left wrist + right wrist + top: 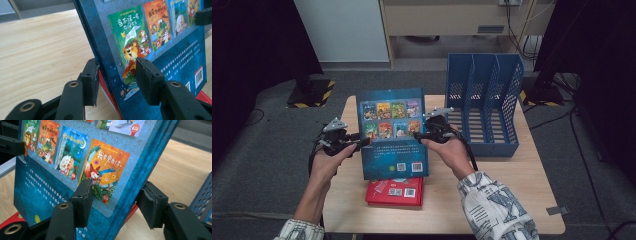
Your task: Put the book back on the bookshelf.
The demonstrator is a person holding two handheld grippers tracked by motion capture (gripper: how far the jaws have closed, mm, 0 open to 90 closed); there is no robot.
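A blue picture book (394, 145) is held up off the table, back cover toward me, tilted with its top edge away. My left gripper (362, 142) clamps its left edge, and in the left gripper view the pads (146, 80) press on the cover and on the underside of the book (175, 62). My right gripper (419, 135) clamps the right edge, where its pads (82, 200) squeeze the same book (45, 195) from both faces. A red book (394, 192) lies flat on the table beneath, partly hidden.
A blue slotted file holder (484, 100) stands at the table's back right, close beside the right gripper. The wooden table (512, 200) has bare room at front right and left of the books. Dark floor surrounds the table.
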